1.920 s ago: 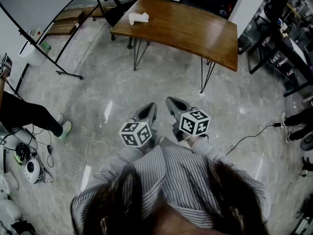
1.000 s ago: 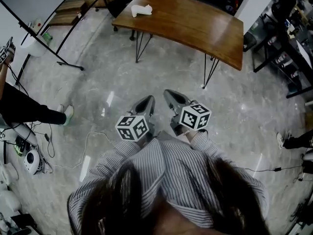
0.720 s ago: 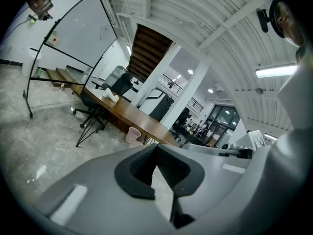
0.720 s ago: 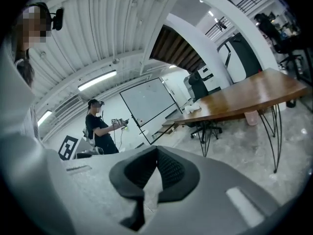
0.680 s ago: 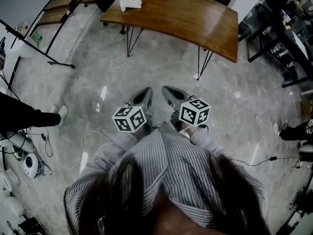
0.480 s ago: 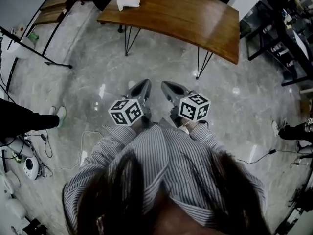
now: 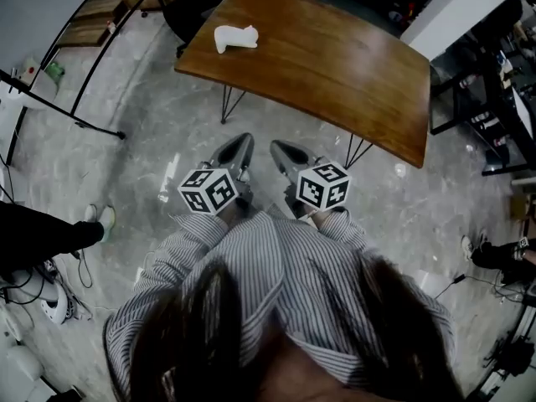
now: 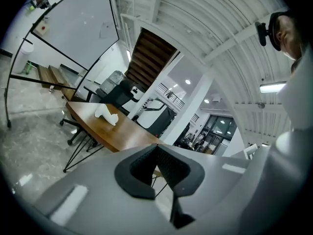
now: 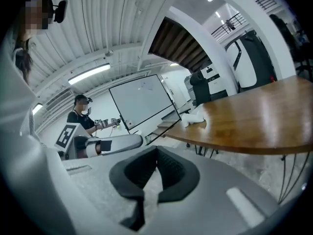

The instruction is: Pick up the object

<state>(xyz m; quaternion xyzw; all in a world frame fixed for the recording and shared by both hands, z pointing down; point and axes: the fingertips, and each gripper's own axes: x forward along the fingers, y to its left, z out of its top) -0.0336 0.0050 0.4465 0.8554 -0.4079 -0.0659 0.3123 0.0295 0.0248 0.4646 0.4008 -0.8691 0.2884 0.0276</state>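
Note:
A small white object [image 7: 235, 37] lies on the far left part of a brown wooden table [image 7: 335, 65]. It also shows in the left gripper view as the white object [image 8: 106, 114] and in the right gripper view as the white object [image 9: 194, 118]. My left gripper [image 7: 238, 146] and right gripper [image 7: 280, 150] are held side by side close to my chest, over the floor near the table's front edge. Both are shut with nothing between their jaws. The left gripper [image 8: 156, 148] and the right gripper [image 9: 155, 153] point towards the table.
A whiteboard stand [image 7: 79, 48] rises at the left. A person's leg and shoe [image 7: 96, 222] are on the left floor, with cables and gear [image 7: 38, 287] beside them. Dark desks and chairs [image 7: 494, 99] line the right. Another person [image 9: 80, 116] stands by the whiteboard.
I have walked closer to the table, which now lies nearer in the head view. Both grippers stayed shut and close together in front of me.

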